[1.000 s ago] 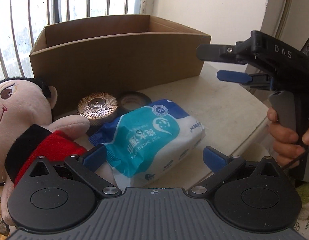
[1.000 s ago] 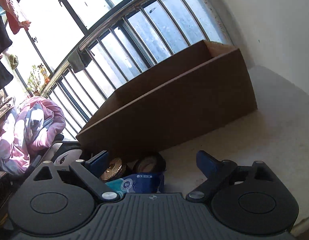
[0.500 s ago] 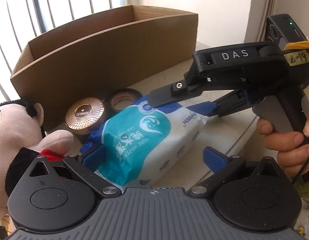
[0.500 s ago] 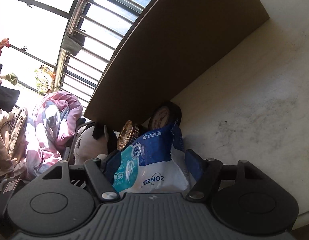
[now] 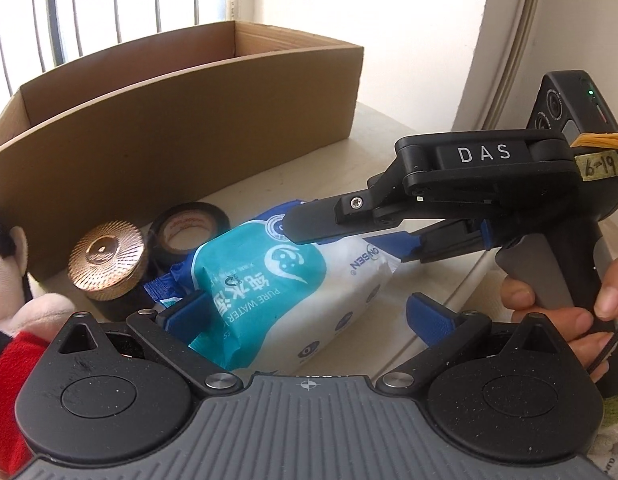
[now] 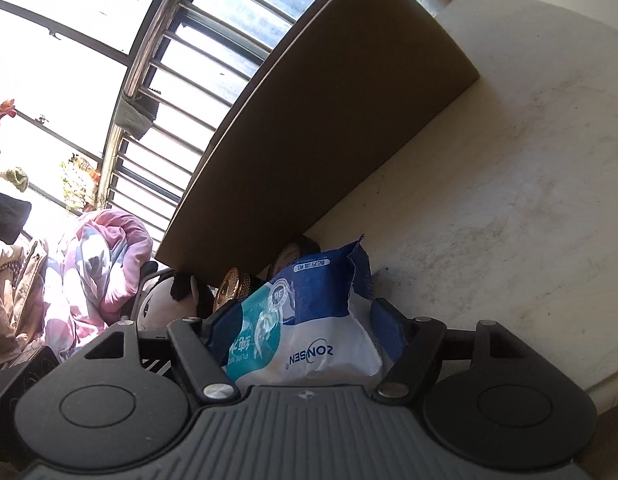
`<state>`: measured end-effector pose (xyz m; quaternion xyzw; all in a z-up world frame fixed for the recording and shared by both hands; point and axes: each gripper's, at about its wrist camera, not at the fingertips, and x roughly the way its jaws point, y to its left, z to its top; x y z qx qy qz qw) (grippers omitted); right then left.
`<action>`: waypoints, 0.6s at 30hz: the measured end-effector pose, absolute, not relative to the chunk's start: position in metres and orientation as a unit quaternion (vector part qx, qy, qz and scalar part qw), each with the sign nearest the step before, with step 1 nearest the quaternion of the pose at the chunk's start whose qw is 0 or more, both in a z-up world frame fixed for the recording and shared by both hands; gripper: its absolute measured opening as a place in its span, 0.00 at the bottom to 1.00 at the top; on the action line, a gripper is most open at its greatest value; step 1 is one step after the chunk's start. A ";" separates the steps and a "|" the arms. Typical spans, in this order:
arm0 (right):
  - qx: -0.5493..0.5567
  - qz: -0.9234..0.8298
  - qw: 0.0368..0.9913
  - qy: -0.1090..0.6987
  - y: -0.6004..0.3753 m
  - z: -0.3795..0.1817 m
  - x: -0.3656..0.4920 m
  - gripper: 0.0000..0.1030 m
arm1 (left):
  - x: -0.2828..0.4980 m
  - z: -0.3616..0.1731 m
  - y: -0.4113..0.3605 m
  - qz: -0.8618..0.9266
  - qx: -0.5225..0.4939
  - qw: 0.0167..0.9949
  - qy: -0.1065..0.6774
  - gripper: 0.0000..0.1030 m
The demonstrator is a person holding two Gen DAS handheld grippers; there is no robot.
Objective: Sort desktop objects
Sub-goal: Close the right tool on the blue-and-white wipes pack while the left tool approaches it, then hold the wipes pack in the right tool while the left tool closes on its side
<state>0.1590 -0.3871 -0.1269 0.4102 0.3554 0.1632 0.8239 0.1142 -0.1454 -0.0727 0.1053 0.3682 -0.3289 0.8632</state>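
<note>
The wipes pack (image 5: 277, 296) lies flat on the table (image 5: 389, 136), in front of the box (image 5: 189, 128) and just beside the tape roll (image 5: 185, 232) and the copper-coloured lid (image 5: 105, 256), which sit against the box's front wall. The right gripper (image 6: 301, 332) has closed onto the pack's end: both blue pads press into the wrapper, one on each side, jaws about halfway in. The left gripper (image 5: 309, 312) is spread wide, with the pack's near end between its fingers; one pad looks to touch the wrapper and the other stands apart, so it holds nothing.

A plush doll (image 5: 13, 320) lies left of the lid. By my reading the sorting has barely begun: what shows of the box's inside is empty, and pack, tape, lid and doll are all still outside it.
</note>
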 end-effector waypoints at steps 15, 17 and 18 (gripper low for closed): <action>0.407 0.161 0.831 0.343 -0.395 -0.130 0.153 0.74 | 0.117 -0.070 -0.131 -0.320 0.056 0.869 0.374 1.00; 0.396 0.161 0.835 0.345 -0.391 -0.129 0.154 0.74 | 0.123 -0.076 -0.128 -0.313 0.044 0.863 0.394 1.00; 0.393 0.163 0.836 0.346 -0.391 -0.128 0.154 0.76 | 0.125 -0.079 -0.127 -0.313 0.037 0.860 0.402 1.00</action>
